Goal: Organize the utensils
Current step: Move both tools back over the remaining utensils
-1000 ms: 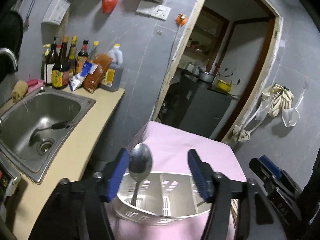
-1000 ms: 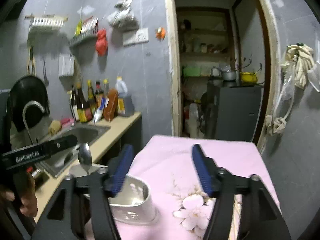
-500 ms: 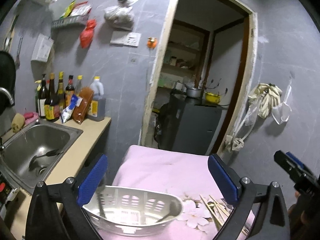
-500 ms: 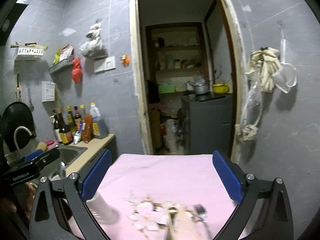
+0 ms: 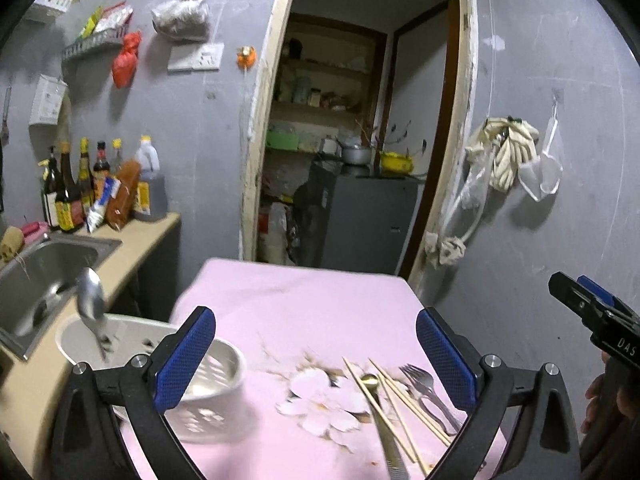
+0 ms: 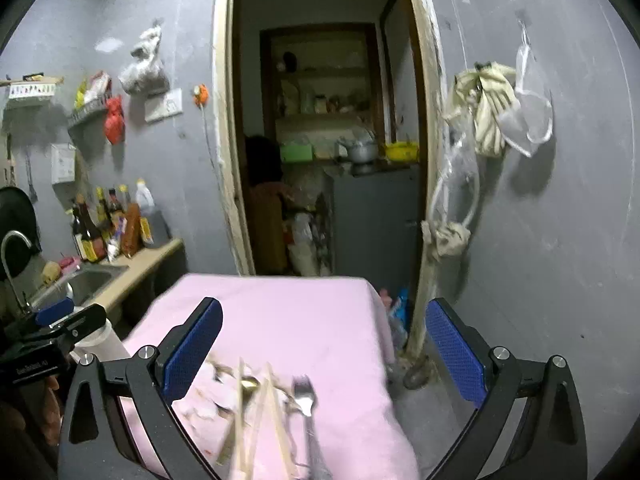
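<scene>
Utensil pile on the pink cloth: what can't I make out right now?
- Chopsticks: lower ends cut off by left wrist view's bottom edge.
- Forks: count unclear, overlapping; blurred in right wrist view.
- White holder: contents partly hidden behind left claw's blue pad.

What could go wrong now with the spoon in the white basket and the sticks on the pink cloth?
The white slotted plastic basket sits near the pink tablecloth's left edge, so a bump from the open left tool might push it off. The silver metal spoon leans tall out of it and could tip out. The thin wooden chopsticks cross the silver forks, so grabbing one may drag others.
</scene>
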Motion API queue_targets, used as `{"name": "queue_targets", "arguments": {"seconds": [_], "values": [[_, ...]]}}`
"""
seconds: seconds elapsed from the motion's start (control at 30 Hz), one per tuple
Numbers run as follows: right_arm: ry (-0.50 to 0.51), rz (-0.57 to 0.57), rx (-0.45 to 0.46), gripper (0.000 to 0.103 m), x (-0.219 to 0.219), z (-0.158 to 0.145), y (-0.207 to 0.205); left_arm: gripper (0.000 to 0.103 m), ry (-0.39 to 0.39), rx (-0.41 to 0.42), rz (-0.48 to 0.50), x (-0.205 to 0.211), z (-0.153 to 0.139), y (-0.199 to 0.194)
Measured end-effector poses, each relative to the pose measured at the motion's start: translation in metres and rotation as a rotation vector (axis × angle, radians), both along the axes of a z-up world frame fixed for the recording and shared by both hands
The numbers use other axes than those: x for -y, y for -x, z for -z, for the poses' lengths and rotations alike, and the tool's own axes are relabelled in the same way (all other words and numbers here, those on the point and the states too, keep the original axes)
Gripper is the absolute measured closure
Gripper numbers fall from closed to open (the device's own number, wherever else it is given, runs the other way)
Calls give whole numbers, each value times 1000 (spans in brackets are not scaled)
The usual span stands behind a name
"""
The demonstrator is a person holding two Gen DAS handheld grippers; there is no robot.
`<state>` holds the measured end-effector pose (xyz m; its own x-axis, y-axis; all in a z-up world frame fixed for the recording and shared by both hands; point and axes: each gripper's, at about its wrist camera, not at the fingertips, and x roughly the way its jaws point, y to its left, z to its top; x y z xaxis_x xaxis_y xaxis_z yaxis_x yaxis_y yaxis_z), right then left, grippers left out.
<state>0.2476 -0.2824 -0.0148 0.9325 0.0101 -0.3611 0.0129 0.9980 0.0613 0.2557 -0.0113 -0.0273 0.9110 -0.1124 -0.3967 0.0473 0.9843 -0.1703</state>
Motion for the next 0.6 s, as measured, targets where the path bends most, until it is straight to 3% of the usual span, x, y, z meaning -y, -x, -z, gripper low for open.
{"name": "queue_targets", "arguments": {"seconds": [0.27, 0.6], "values": [[-15, -21, -116, 3, 37, 45, -27, 2, -1, -91, 1, 37, 36, -19], [-64, -98, -218, 3, 48, 123, -66, 2, 10, -204, -17, 57, 94, -51]]}}
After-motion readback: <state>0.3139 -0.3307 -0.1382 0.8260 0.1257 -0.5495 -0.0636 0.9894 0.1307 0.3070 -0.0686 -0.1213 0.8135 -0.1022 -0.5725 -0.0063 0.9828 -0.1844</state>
